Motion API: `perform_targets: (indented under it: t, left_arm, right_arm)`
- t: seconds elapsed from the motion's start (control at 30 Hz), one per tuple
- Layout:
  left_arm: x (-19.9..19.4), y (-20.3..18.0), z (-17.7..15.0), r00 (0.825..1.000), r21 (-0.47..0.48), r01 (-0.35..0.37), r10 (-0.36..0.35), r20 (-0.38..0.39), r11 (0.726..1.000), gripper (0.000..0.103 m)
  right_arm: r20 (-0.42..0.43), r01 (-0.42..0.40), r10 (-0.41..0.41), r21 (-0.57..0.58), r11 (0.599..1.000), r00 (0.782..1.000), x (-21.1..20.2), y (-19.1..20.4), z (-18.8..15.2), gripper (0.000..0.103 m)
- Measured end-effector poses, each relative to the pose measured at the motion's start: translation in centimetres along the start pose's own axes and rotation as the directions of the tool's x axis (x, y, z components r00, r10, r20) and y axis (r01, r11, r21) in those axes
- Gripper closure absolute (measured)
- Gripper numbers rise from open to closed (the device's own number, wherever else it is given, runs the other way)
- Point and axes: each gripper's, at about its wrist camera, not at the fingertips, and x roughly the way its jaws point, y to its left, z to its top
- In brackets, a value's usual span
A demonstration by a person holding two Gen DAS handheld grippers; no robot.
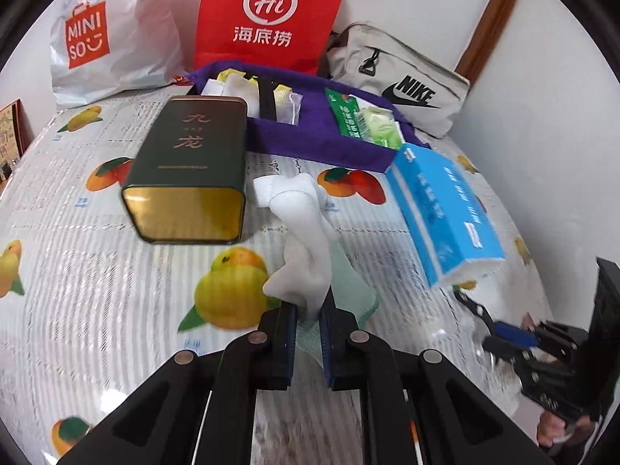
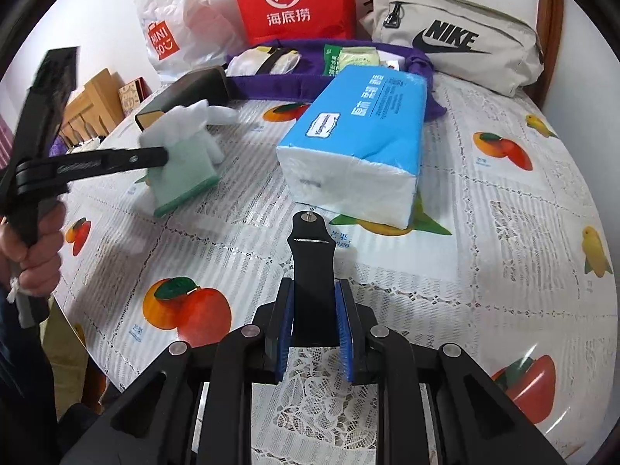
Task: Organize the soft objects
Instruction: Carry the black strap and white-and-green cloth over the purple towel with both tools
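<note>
Gripping a white sock (image 1: pixel 300 232) and pale green cloth (image 1: pixel 350 290) at lower centre, the left gripper (image 1: pixel 308 319) has its pads pinched on the soft fabric. Right gripper (image 2: pixel 312 310) is clamped on a black plastic tool (image 2: pixel 313 267). Crowding the fruit-print tablecloth (image 1: pixel 97 290): a glossy dark tin (image 1: pixel 190 162) at left, blue tissue pack (image 1: pixel 441 209) at right, purple fabric organizer (image 1: pixel 310 143) behind.

Desk (image 2: pixel 445 271) wearing glossy plastic cover, fruit print over lace pattern. Tin (image 1: pixel 190 166) showing matt dark sides, shiny gold metal base. Tissue pack (image 2: pixel 360 131) gleaming in smooth plastic film. Sock (image 1: pixel 302 248) looking soft white knit. Organizer (image 1: pixel 310 143) appearing matt purple cloth.
</note>
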Motion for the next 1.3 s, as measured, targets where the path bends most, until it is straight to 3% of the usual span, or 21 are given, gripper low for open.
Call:
perform_targets:
  t: [0.37, 0.6, 1.0, 1.3]
  left_arm:
    - [-4.6, 2.4, -2.8, 0.997, -0.052, -0.051, 0.054, 0.050, 0.997, 0.092]
    - [-6.8, 3.8, -2.9, 0.994, -0.093, -0.067, 0.074, 0.082, 0.993, 0.092]
    - [-9.2, 4.1, 1.1, 0.988, -0.099, -0.071, 0.084, 0.131, 0.992, 0.092]
    - [-8.7, 3.7, 5.7, 0.987, -0.084, -0.059, 0.071, 0.144, 0.995, 0.092]
  right_arm:
    - [0.034, 0.026, -0.026, 0.004, 1.000, 0.999, -1.7, 0.3, -0.7, 0.082]
    - [0.061, 0.029, -0.028, -0.005, 1.000, 0.998, -2.9, 0.8, -0.4, 0.082]
    - [0.116, -0.008, 0.012, -0.032, 0.999, 0.993, -5.2, 1.8, 2.9, 0.082]
    - [0.150, -0.018, 0.025, -0.047, 0.999, 0.988, -5.7, 1.5, 7.8, 0.082]
